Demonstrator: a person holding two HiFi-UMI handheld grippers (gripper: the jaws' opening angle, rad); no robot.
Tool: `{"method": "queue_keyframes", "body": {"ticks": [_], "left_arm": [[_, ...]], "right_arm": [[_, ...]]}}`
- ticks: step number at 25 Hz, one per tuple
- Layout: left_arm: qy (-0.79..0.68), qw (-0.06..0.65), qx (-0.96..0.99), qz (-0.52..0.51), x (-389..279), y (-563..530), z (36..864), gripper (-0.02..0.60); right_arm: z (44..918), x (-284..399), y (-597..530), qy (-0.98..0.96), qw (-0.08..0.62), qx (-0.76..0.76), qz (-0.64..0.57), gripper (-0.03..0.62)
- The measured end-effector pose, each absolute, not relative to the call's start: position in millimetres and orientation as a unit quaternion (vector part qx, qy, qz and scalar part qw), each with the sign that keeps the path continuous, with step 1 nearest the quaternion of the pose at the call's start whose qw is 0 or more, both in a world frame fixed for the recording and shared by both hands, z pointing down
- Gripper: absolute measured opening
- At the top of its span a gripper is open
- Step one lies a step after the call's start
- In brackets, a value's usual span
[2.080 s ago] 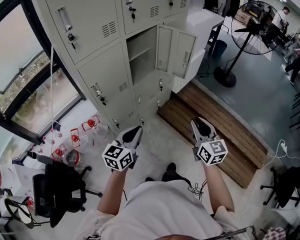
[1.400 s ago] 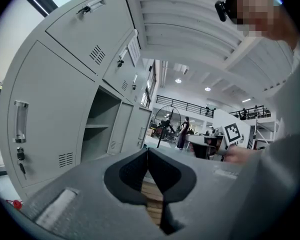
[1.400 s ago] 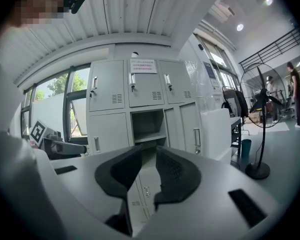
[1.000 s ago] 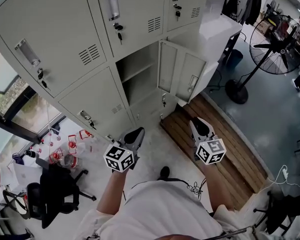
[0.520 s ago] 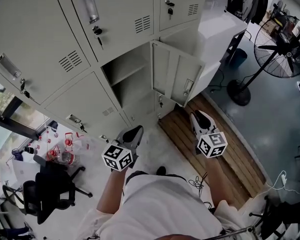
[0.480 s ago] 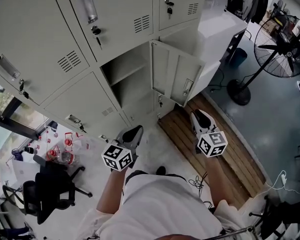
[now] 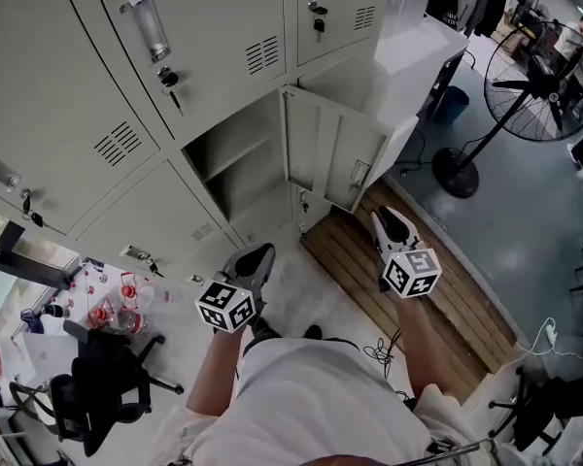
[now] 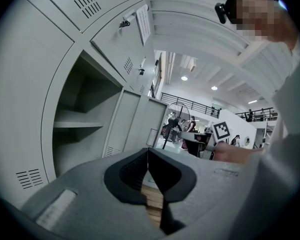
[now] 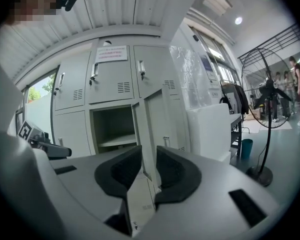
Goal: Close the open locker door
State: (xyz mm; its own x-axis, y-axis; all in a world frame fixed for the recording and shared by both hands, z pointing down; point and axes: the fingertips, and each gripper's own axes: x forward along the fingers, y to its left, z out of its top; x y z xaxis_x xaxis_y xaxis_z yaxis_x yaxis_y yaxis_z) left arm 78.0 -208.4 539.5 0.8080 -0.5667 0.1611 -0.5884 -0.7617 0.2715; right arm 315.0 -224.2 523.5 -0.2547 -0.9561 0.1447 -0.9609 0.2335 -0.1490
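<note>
The open locker door [image 7: 335, 158] stands swung out to the right of its empty compartment [image 7: 231, 163], which has one shelf. My left gripper [image 7: 257, 257] is held low in front of the lockers, its jaws shut with nothing between them [image 8: 147, 153]. My right gripper [image 7: 390, 218] hovers over the wooden platform, below and a little right of the door, not touching it. Its jaws [image 9: 148, 159] stand open and empty. The door [image 9: 159, 116] shows beyond the gap, well ahead; in the left gripper view the door [image 8: 140, 121] is right of the compartment [image 8: 82, 126].
Grey locker bank [image 7: 175, 56] fills the upper left. A white cabinet [image 7: 413, 61] stands right of the door, a wooden platform [image 7: 428, 284] below it. A standing fan [image 7: 525, 61] is at far right. An office chair [image 7: 102, 382] and red-capped bottles [image 7: 117, 309] sit lower left.
The person has stepped closer to the lockers, so the open door and compartment now look larger and nearer. Both grippers keep about the same pose in front of the body.
</note>
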Motion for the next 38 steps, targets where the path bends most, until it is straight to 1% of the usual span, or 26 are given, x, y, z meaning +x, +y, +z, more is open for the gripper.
{"method": "queue_keyframes", "body": {"ticks": [9,19,27,38], "left_arm": [[-0.274,0.153,0.949,0.033,81.6,-244.3,533.3,0.015],[-0.284,0.163,0.945,0.032,66.4,-272.4,537.1,0.015],[-0.293,0.17,0.94,0.034,58.9,-277.7,542.1,0.015],[-0.306,0.172,0.936,0.034,40.4,-269.6,544.0,0.015]], "right_arm": [[527.2,327.7,-263.9,-0.758,0.023,0.643,0.108,0.08],[540.2,348.9,-308.3,-0.737,0.029,0.662,0.132,0.091],[534.4,353.0,-327.8,-0.739,0.035,0.662,0.12,0.109],[540.2,348.9,-334.9,-0.744,0.062,0.656,0.108,0.109]]}}
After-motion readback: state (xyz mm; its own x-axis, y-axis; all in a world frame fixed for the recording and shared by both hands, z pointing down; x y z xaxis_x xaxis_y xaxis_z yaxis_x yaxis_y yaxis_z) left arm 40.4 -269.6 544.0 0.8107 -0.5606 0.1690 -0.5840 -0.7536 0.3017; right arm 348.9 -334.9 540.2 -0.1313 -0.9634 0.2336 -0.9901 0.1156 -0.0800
